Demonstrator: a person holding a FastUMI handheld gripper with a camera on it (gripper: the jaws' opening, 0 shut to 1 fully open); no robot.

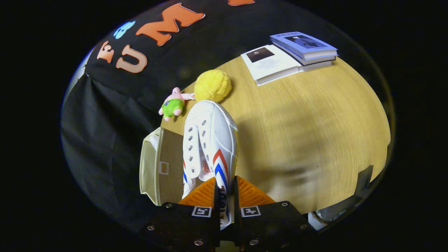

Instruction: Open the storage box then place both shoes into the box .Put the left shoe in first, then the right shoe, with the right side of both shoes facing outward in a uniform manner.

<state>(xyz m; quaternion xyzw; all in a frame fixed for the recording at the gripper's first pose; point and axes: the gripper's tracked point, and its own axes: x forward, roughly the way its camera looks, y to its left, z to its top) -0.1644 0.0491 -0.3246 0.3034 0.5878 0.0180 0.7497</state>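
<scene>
A black cloth hangs behind a pale wooden tabletop (pixel 315 115) in the booth. At its far edge sit a fluffy yellow ball-shaped plush (pixel 212 85) and, just left of it, a small pink star-shaped plush toy in green shorts (pixel 173 104). Far right lie a white-covered book (pixel 269 63) and a stack of blue-covered books (pixel 304 47), touching one another.

The gripper (pixel 224 196) is pinching a white canvas sneaker with red and blue chevron stripes (pixel 210 140) at the heel, both fingers pressed on the thin back wall of the shoe. The sneaker points away from the gripper, toe toward the yellow plush, its eyelets without laces, its tongue exposed. It looks lifted off the tabletop, though I cannot tell for sure. Just left of it stands the cream fabric storage box with a brown inside (pixel 157 164), apparently open, at the left edge of the tabletop.

The shoe looks light; its canvas upper is soft and would fold under pressure, while the rubber sole is stiffer. Held by the heel, the toe may sag or swing, so the heel collar near the sole seems the firmest hold.
</scene>
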